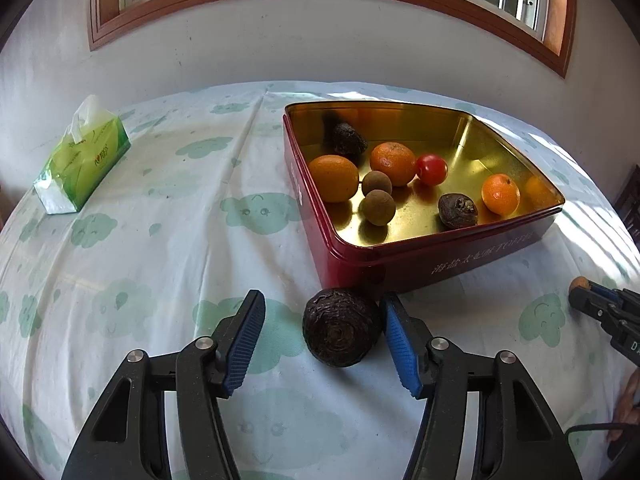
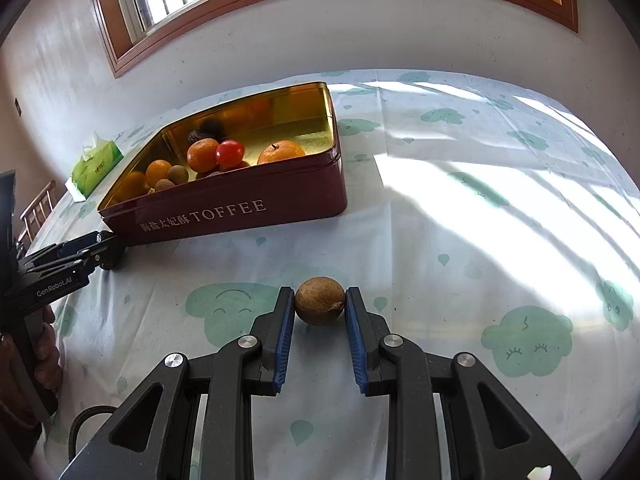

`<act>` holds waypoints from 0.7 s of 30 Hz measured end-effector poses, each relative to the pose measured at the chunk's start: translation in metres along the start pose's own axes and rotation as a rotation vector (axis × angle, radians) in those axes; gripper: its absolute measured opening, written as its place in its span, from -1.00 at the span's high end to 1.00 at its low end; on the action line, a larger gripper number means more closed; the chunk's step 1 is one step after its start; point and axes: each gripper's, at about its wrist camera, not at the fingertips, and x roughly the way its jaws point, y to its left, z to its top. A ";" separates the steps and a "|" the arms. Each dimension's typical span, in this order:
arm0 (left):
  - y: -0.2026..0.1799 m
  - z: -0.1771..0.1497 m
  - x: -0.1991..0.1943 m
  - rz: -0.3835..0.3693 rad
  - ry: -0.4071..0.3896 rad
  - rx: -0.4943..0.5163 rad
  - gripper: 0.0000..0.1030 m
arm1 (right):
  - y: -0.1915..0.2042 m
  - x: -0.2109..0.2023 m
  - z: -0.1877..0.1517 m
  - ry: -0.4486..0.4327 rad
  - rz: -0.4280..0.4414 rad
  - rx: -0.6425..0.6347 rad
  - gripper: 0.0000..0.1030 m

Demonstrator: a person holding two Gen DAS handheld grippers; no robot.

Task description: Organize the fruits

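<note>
Left wrist view: the left gripper (image 1: 322,332) is spread wide around a dark wrinkled round fruit (image 1: 340,326) lying on the cloud-print tablecloth (image 1: 160,240), just in front of the red rectangular toffee tin (image 1: 400,264); its right pad touches the fruit, the left pad stands clear. Right wrist view: the right gripper (image 2: 320,308) pinches a small brown round fruit (image 2: 319,301), near the tin's (image 2: 240,216) lettered side; oranges and a red tomato (image 2: 229,153) sit inside the tin.

The cloth-covered table (image 1: 160,240) bears a red tin (image 1: 400,268), tissue pack (image 1: 84,160), and two loose fruits (image 1: 340,326).
</note>
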 end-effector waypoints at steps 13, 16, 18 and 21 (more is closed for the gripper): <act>-0.033 -0.020 -0.025 0.054 -0.065 -0.059 0.27 | 0.017 0.000 -0.002 -0.008 0.009 -0.006 0.53; -0.036 -0.020 -0.020 0.071 -0.038 -0.060 0.27 | 0.015 0.001 -0.002 0.001 0.015 0.013 0.53; -0.035 -0.020 -0.017 0.087 -0.025 -0.070 0.27 | 0.012 0.002 -0.002 0.003 0.022 0.033 0.53; -0.029 -0.021 -0.014 0.097 -0.009 -0.101 0.27 | 0.014 0.002 -0.002 0.004 0.012 0.025 0.53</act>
